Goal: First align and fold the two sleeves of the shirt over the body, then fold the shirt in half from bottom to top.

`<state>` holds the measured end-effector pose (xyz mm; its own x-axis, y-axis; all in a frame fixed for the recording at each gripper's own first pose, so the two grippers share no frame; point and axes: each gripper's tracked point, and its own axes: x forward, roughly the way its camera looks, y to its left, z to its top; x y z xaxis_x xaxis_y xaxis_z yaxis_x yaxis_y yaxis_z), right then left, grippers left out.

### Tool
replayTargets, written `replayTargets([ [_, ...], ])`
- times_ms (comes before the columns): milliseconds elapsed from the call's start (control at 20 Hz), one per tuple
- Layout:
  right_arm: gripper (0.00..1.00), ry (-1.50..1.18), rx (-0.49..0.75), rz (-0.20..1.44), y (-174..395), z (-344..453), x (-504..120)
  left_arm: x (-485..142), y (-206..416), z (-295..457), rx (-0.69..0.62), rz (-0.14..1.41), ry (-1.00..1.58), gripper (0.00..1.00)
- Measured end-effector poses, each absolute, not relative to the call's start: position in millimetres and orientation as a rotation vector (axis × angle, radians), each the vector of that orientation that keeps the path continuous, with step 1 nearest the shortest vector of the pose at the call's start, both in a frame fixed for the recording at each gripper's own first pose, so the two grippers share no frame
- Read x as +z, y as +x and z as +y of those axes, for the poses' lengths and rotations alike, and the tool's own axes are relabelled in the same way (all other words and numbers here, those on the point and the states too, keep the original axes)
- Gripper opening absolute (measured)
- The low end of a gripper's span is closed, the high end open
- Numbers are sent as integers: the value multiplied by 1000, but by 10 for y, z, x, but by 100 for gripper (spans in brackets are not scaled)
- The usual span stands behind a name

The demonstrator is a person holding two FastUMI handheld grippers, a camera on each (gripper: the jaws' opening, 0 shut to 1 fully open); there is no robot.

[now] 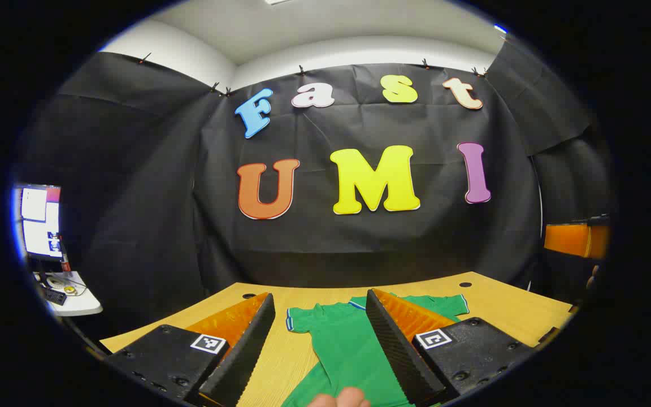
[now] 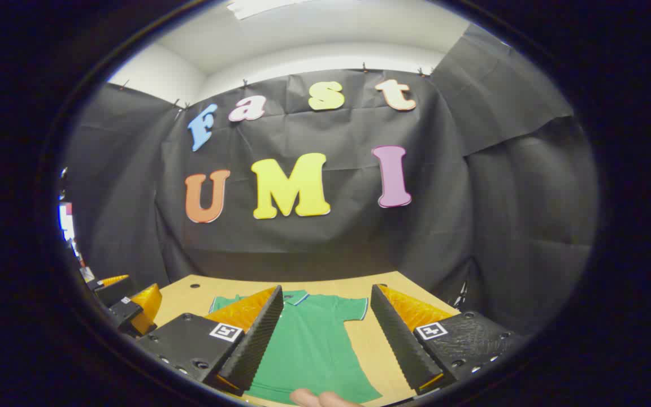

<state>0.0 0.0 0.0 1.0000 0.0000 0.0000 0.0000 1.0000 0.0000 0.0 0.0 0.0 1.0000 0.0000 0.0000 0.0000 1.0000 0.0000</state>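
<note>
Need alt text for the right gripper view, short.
A green shirt lies flat on a wooden table, sleeves spread and unfolded, framed between the open fingers of the right gripper. The left gripper shows at the left edge, and a fingertip shows at the bottom.

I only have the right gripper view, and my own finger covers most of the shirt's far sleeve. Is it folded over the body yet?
Observer: No. In the left gripper view that sleeve lies spread out flat on the table, not folded in.
Operator: Is the left gripper open or holding cloth?
Observer: The left gripper is open, fingers wide apart, gripping nothing of the shirt.
</note>
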Motion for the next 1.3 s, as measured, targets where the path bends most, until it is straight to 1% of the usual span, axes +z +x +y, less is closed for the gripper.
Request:
replayTargets([
  [50,92,-28,-1,-10,-4,2,2,-30,-2,16,3,12,-2,100],
  [150,92,-80,-6,-10,15,1,-64,-36,-14,35,-3,22,-8,100],
  [200,95,-100,-2,3,31,26,-141,-9,-24,49,-3,17,-15,100],
  [300,96,-101,3,35,54,21,-249,31,-20,93,0,2,-22,100],
  [350,95,-97,-5,48,84,-3,-289,30,-15,97,1,0,-20,100],
  [400,96,-100,-16,54,109,-26,-318,11,-3,111,4,2,-17,100],
  [450,95,-110,-28,58,129,-55,-338,-5,15,114,8,9,-15,100],
  [650,95,-126,-52,65,184,-141,-368,-123,94,111,16,40,-8,100],
  [800,96,-115,-54,71,213,-187,-435,-213,151,88,16,66,-25,100],
  [850,95,-114,-55,75,211,-194,-471,-227,144,73,13,75,-28,100],
  [900,96,-115,-57,83,222,-213,-527,-238,145,58,9,77,-27,100],
  [950,95,-117,-52,94,224,-214,-575,-234,154,53,9,74,-23,100],
  [1100,95,-117,-47,118,226,-226,-680,-185,129,19,7,58,-6,100],
  [1150,97,-116,-43,114,214,-230,-675,-181,121,-2,6,53,-5,100],
  [1200,95,-114,-39,101,209,-226,-648,-182,130,-18,6,51,-7,100],
  [1300,95,-119,-43,75,198,-255,-632,-243,134,-63,-3,69,-13,100],
])
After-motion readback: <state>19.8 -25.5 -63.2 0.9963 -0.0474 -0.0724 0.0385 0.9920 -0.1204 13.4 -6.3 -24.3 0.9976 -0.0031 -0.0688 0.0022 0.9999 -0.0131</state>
